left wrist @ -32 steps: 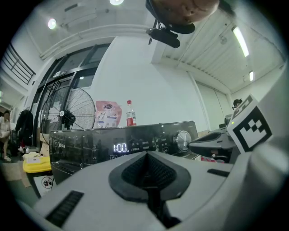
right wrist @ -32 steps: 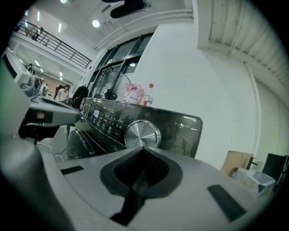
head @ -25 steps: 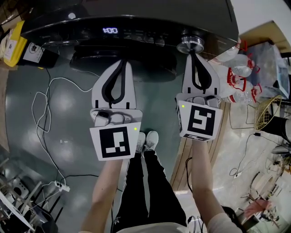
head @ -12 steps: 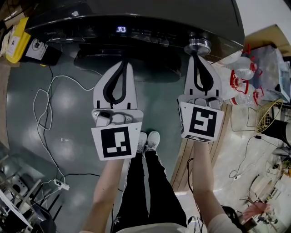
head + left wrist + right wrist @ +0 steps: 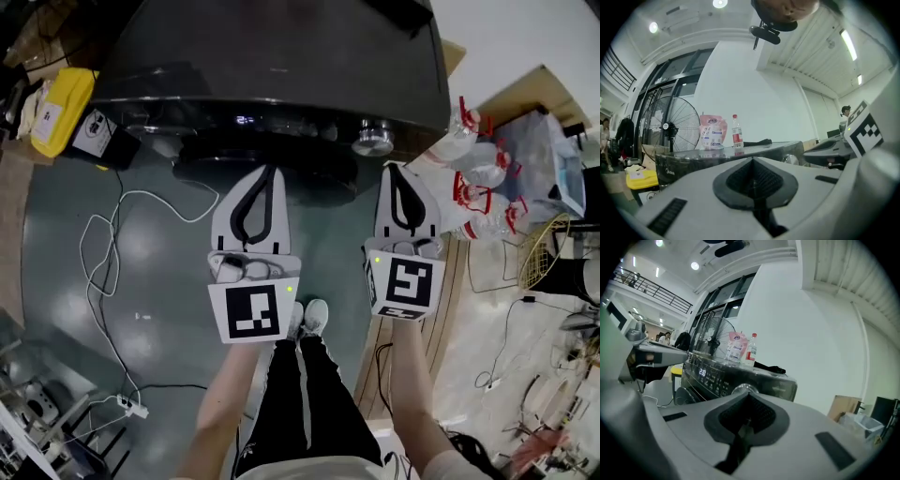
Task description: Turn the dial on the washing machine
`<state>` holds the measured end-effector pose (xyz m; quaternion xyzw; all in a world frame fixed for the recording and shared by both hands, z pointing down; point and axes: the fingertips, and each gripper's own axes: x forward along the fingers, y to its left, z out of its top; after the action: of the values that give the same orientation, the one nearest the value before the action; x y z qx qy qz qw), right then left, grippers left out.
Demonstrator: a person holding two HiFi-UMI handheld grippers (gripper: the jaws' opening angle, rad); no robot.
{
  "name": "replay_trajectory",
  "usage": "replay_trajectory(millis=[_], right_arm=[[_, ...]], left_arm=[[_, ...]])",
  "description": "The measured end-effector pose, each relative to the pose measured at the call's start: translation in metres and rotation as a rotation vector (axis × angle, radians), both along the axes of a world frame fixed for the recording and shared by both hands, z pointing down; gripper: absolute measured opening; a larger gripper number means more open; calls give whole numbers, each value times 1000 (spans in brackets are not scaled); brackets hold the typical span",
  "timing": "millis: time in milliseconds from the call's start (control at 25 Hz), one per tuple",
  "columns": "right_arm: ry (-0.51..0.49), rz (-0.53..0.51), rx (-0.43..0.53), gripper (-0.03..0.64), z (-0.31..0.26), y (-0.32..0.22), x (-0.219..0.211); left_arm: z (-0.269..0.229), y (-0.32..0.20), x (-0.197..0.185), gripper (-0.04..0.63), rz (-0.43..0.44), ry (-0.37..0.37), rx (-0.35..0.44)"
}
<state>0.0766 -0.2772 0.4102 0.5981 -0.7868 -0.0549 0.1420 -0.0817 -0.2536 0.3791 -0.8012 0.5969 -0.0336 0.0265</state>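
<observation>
The silver dial point(image 5: 373, 138) sits on the washing machine point(image 5: 281, 56) front, clear of the right gripper point(image 5: 401, 174). The right gripper and the left gripper point(image 5: 269, 174) both have their jaws pressed together and empty. Advancing like this would butt the dial rather than straddle it, or strike the control panel point(image 5: 291, 127).

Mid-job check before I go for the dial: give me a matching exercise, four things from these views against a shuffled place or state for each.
Things:
1. dial
2. right tongs
3. yellow container
4. white cable

Places or states:
A. looped on the floor, left of the left tongs
B. shut, empty, short of the dial
C. on the front panel of the washing machine, toward its right end
D. beside the washing machine's left end

Pairs: 1-C, 2-B, 3-D, 4-A.
</observation>
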Motion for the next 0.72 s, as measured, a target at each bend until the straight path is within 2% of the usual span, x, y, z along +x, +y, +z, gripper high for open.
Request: replay_trajectory(millis=[280,440,720], right_arm=[[-60,26,-25,2,-89,46,0],[-76,30,-33,2,-140,82,-4],[-135,-31,9,2,-204,128,-15]], left_arm=[[-100,30,5,-2,7,35,17],[-143,65,6,-2,19,36,-7],[-201,107,15,-2,65,22,23]])
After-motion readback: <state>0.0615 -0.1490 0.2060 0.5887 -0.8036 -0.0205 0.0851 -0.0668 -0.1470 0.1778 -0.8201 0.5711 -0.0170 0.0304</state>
